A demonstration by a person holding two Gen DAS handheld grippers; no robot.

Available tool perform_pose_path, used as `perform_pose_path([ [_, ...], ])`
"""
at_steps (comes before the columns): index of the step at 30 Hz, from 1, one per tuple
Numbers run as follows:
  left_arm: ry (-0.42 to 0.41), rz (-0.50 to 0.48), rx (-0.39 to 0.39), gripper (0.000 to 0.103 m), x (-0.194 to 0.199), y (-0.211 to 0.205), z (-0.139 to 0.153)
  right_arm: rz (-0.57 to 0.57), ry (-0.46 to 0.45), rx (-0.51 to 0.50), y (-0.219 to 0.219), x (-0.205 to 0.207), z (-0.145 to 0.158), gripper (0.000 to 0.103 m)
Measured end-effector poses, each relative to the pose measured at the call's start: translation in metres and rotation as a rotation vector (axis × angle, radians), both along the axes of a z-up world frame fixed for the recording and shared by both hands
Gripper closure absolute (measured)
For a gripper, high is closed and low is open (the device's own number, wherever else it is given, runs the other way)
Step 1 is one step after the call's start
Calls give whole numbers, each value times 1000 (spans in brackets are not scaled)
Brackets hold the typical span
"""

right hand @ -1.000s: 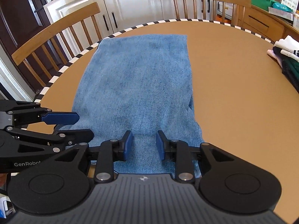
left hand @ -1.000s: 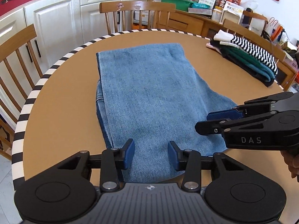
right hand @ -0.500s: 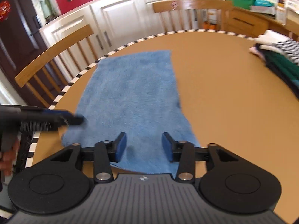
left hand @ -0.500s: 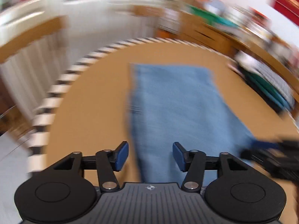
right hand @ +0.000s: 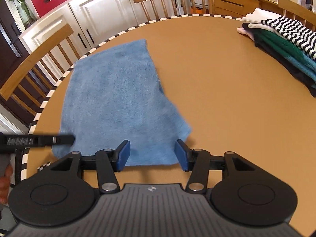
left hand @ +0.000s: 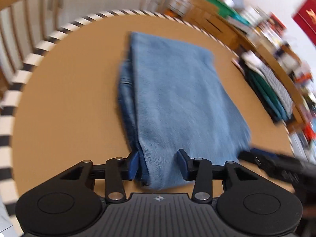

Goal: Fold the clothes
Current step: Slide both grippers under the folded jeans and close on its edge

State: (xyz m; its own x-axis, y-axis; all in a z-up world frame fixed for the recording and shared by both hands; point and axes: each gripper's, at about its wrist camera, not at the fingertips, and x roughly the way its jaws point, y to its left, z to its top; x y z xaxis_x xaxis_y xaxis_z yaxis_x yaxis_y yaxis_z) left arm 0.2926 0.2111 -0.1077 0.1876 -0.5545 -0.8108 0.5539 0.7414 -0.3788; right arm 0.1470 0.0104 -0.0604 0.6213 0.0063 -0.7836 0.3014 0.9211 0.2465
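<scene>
Folded blue denim (left hand: pixel 177 98) lies flat on the round tan table (right hand: pixel 227 98), both grippers' jaws spread wide, gripping nothing.

The left black plastic two-finger gripper (left hand: pixel 158 163) has a ribbed dark-grey body, a small white emblem at its centre, two round black discs at the sides, silver screws on the linkage bars and blue pads (left hand: pixel 132 163). The right black plastic two-finger gripper (right hand: pixel 153 154) is built the same, with blue pads (right hand: pixel 123 155). A strip of bare skin shows at the far left edge of the right wrist view.
</scene>
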Motion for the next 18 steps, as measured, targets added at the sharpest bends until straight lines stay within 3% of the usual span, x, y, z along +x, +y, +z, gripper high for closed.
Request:
perform_pose_path([
  [4, 62, -199, -41, 56, -39, -32, -5, 4, 9, 20, -10, -3, -2, 43],
  [8, 10, -282, -20, 56, -57, -43, -5, -19, 32, -1, -18, -7, -4, 44],
  [13, 37, -219, -104, 52, -22, -8, 32, -90, -15, 74, -36, -24, -1, 43],
  [16, -67, -184, -164, 40, 20, 12, 65, -199, -49, 182, -52, -38, -8, 42],
  [18, -163, -185, -174, 38, 57, 14, 78, -286, -70, 273, -61, -46, -16, 42],
])
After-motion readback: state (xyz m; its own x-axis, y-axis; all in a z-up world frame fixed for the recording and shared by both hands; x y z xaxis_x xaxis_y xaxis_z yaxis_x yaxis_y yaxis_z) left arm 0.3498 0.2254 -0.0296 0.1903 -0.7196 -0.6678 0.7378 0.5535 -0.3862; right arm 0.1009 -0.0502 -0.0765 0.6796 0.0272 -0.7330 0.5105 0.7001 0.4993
